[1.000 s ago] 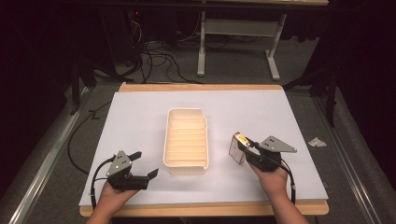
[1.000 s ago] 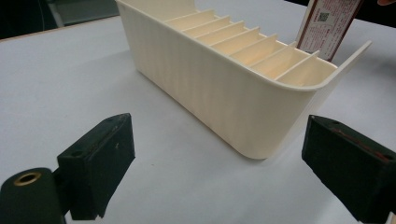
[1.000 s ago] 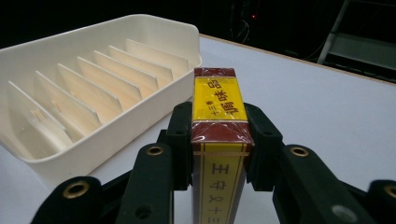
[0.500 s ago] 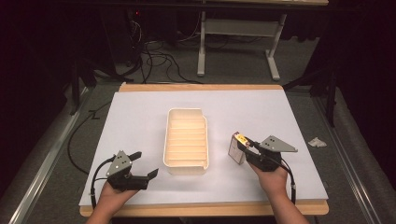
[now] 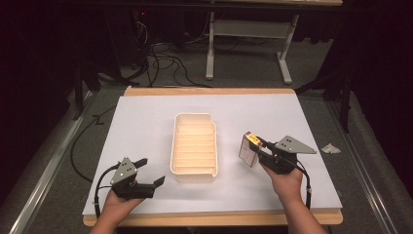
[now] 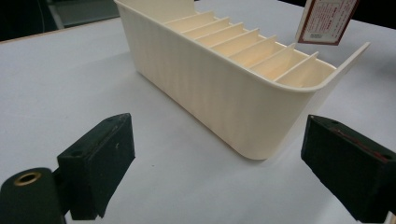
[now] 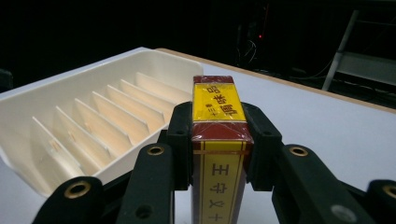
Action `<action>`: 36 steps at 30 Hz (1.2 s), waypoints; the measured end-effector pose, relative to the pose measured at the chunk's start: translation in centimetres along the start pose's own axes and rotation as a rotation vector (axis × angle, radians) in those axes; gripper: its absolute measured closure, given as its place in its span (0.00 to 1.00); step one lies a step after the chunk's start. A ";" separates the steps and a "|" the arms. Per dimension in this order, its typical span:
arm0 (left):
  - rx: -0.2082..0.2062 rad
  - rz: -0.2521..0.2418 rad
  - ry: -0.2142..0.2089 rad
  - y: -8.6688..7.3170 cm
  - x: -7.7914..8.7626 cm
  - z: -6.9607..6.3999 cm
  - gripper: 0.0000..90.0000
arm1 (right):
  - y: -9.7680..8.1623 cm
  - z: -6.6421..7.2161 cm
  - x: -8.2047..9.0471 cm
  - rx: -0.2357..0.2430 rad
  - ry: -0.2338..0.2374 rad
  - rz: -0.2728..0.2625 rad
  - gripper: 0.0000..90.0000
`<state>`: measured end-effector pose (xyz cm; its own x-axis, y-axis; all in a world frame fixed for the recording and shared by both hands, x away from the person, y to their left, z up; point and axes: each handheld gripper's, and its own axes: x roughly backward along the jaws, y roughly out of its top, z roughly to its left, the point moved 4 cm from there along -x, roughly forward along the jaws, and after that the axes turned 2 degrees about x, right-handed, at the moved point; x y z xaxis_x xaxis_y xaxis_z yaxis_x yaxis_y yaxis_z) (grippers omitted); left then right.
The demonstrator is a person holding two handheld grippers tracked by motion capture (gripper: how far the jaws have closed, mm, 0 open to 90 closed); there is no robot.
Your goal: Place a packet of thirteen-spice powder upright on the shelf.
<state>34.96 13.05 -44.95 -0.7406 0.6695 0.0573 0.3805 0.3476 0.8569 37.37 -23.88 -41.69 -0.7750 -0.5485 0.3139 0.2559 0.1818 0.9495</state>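
since my right gripper (image 7: 219, 140) has its jaws clamped on the upright box (image 5: 249, 149), just right of the tray (image 5: 194, 171), i'd keep it vertical and lower it squarely between two dividers. my left gripper (image 5: 146, 171) waits with jaws wide near the tray's corner on the surface (image 5: 146, 117).

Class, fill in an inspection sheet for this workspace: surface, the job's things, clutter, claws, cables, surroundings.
Surface: white sheet covering a wooden table, flat and clean.
Job's things: cream slotted tray at the middle, its compartments empty; red and yellow box held upright to the right of the tray.
Clutter: crumpled white scrap on the floor beyond the table's right edge.
Claws: left claw open, near the tray's near left corner, holding nothing; right claw shut on the box.
Cables: one trails from each claw; black cables on the floor behind the table.
Surroundings: dark room, grey floor, a metal table frame behind.
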 end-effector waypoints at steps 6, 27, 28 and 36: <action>0.005 -0.006 -0.004 0.2 0.1 0.0 0.12 | 0.7 -0.6 -0.8 0.012 0.000 0.017 0.76; 0.012 -0.018 0.001 0.3 0.2 0.1 0.12 | 3.7 0.0 -3.6 0.038 0.072 -0.062 0.76; 0.012 -0.020 0.004 0.3 0.2 0.2 0.12 | 3.4 0.1 -3.8 0.023 0.088 -0.058 0.76; 0.022 -0.041 0.019 0.7 0.4 0.5 0.12 | 3.3 0.6 -4.3 0.045 0.118 -0.053 0.76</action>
<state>35.22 13.90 -44.57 -0.7662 0.6418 0.0328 0.3616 0.3885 0.8475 41.23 -20.39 -39.89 -0.7125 -0.6501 0.2641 0.1882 0.1856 0.9644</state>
